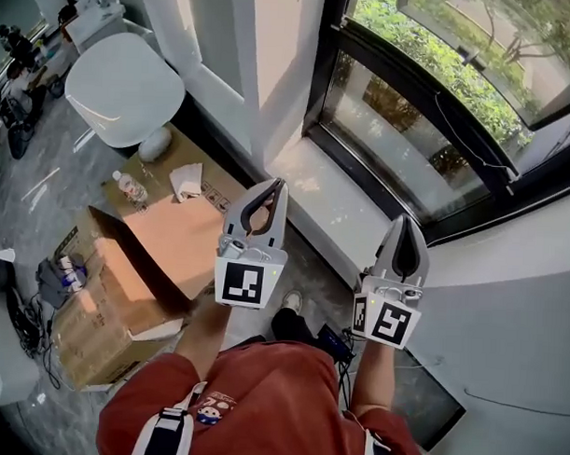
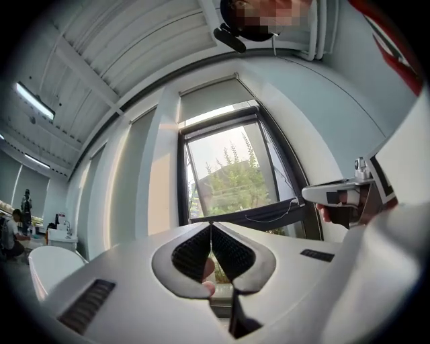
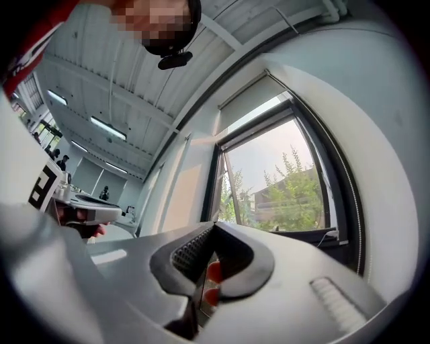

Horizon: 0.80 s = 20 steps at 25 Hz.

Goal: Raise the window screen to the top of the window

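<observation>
Not begun: window screen bar low, near the window's bottom edge.
Left gripper, right gripper clamped shut, empty, apart from it; whole lift left.

No legible words or numbers: only square markers on the left tongs and right tongs, and unreadable print on the cardboard box left of them.
</observation>
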Motion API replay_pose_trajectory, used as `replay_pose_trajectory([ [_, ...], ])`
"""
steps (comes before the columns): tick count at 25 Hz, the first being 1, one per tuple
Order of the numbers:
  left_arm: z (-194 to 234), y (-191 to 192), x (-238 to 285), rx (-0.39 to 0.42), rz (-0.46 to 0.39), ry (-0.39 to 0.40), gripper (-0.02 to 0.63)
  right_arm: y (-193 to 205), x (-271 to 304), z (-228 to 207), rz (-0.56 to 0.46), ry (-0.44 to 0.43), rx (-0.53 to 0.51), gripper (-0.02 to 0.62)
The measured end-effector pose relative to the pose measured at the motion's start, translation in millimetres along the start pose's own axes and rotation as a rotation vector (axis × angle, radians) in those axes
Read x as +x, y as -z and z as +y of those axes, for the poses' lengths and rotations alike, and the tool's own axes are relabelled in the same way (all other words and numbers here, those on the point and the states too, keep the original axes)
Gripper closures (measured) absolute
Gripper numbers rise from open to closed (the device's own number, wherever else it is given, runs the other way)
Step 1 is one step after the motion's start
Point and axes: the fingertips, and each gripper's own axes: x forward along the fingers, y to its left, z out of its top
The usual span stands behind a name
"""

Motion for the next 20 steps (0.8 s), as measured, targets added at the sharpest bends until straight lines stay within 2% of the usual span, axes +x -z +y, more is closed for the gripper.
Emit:
replay_pose_trajectory([
  [6, -41, 14, 67, -0.026, 0.025, 0.093, 0.600, 31, 15, -61, 0.040, 0.099, 0.002, 0.586],
  [13, -72, 1, 128, -0.028, -0.005, 0.142, 0.600, 38, 38, -115, 0.007, 0.157, 0.021, 0.586],
  [20, -87, -13, 164, -0.033, -0.026, 0.190, 0.600, 35, 49, -145, -0.014, 0.211, 0.004, 0.586],
])
